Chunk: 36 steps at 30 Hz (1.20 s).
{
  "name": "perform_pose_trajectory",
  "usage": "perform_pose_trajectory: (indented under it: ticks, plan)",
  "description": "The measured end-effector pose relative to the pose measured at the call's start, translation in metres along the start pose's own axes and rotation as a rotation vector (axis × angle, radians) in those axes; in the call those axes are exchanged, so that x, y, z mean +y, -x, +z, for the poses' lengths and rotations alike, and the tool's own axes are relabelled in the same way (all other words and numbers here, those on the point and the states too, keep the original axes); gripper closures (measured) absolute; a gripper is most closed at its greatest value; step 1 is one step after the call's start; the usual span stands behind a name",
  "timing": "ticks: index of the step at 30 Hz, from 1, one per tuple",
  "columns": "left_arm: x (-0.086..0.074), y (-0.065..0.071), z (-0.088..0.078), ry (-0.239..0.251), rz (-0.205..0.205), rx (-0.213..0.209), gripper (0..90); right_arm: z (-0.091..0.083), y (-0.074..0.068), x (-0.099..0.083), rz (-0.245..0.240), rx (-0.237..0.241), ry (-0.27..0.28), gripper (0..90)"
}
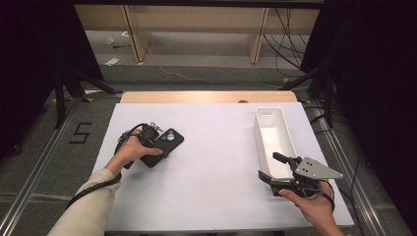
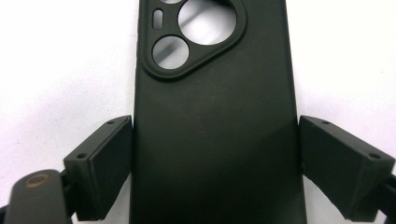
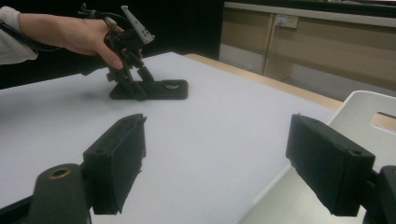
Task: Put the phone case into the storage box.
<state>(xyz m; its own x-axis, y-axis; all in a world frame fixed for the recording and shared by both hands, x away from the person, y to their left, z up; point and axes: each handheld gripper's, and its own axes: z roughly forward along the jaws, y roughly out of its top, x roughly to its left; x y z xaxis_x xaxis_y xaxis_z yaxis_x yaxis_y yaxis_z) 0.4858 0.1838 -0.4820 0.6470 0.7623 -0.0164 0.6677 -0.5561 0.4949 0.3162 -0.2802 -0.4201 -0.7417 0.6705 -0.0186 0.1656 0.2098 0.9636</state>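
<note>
We are wearing a pale cream sleeve (image 1: 86, 206) on the left arm, and a black cable (image 1: 93, 189) is trailing along it. Each hand is carrying a black gripper with blocky jaws (small screw holes are showing); the right gripper (image 1: 275, 174) is bearing a grey three-cornered plate (image 1: 314, 168).

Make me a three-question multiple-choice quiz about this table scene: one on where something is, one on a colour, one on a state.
1. Where does the white bin stand?
A. the table's left side
B. the table's right side
C. on the floor

2. What colour is the phone case?
A. black
B. red
C. white

3. What is between the right claw's jaws?
A. the phone case
B. nothing
C. a cable

Answers:
1 B: the high view shows the bin by the right edge of the table.
2 A: it lies dark between the left claw's jaws.
3 B: bare table shows in the gap.
</note>
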Motion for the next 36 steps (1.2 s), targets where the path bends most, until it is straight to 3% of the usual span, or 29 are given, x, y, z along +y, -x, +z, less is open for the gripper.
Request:
perform_pose_trajectory:
  ticks: [36]
  plan:
    - [-0.0029, 0.0033, -0.0023, 0.020, -0.009, 0.004, 15.1, 0.0010, -0.0001, -0.0004, 0.002, 0.000, 0.004, 20.9]
